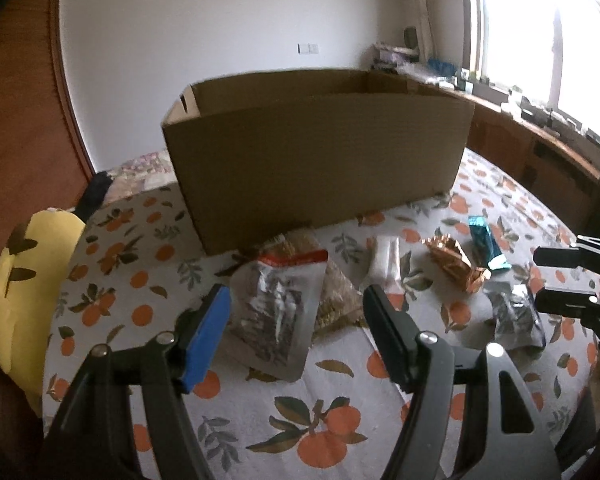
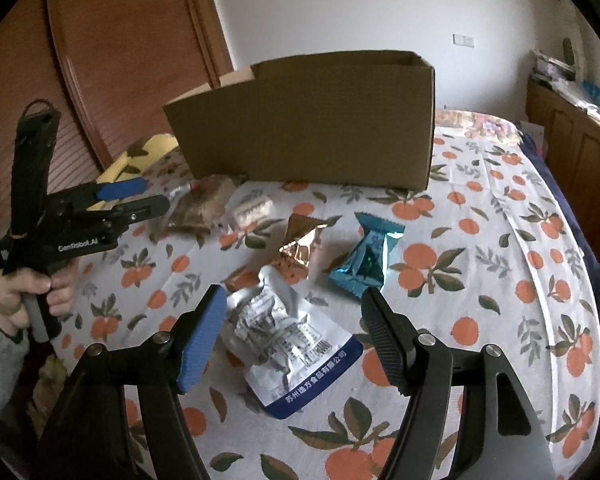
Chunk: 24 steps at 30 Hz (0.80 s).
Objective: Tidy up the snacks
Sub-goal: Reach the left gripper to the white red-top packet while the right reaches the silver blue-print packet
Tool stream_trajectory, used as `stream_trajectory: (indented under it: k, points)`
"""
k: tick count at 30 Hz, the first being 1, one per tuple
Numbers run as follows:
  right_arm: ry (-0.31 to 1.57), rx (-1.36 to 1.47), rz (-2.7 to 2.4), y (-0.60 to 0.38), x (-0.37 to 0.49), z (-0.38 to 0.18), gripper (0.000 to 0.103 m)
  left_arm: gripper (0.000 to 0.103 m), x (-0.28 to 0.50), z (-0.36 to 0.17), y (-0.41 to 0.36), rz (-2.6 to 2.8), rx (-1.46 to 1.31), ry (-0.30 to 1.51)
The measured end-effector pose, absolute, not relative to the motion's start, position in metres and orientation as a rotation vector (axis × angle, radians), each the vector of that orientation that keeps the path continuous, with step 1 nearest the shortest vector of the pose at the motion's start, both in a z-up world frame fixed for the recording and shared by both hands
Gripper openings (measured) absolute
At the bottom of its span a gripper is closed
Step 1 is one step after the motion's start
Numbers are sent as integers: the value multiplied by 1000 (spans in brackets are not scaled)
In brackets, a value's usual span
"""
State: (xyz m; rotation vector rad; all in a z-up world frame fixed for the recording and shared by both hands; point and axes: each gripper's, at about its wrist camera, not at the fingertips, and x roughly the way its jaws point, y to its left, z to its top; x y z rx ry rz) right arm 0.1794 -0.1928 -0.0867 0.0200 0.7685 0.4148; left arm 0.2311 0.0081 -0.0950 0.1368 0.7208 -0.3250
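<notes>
Both tongs are released, jaws spread wide, nothing between them. The left tongs (image 1: pixel 296 312) hover low over the bed (image 1: pixel 340 420) with its orange-print sheet, and right under them lies a silver pouch with a red top strip (image 1: pixel 278 312), resting partly on a brown crumpled bag (image 1: pixel 332 280). From the right wrist view the left tongs (image 2: pixel 152 196) show at the far left, held in a hand (image 2: pixel 40 292), tips pointing toward that same brown bag (image 2: pixel 202 204).

The right tongs (image 2: pixel 292 328) hang just above a silver pouch with a blue bottom band (image 2: pixel 288 344), which sits between the two fingers but is not touched by them. Just beyond it lie a gold wrapper (image 2: pixel 302 240) and, beside that on the right, a teal wrapper (image 2: pixel 364 260), the two near each other but apart. A small pale packet (image 2: pixel 254 210) lies between the gold wrapper and the brown bag.

Behind all the snacks stands the open cardboard box (image 1: pixel 316 160), upright on the bed; its inside cannot be seen from either view. A yellow plush toy (image 1: pixel 24 288) lies at the bed's left edge, next to a wooden wardrobe door (image 2: pixel 132 52).
</notes>
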Motion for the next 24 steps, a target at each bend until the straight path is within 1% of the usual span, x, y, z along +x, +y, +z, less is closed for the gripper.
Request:
stream_trajectory:
  k: [4, 7, 11, 16, 24]
  points:
    - [775, -21, 413, -189, 182, -95, 71, 69, 244, -103, 9, -341, 127, 804]
    - [776, -13, 430, -188, 184, -95, 71, 69, 252, -108, 14, -339, 105, 835]
    - [823, 0, 454, -187, 190, -103, 71, 69, 261, -113, 16, -335, 112, 867]
    - [849, 16, 463, -188, 194, -107, 71, 69, 269, -113, 15, -355, 114, 875]
    - [828, -1, 458, -185, 189, -107, 71, 69, 277, -112, 19, -385, 85, 884]
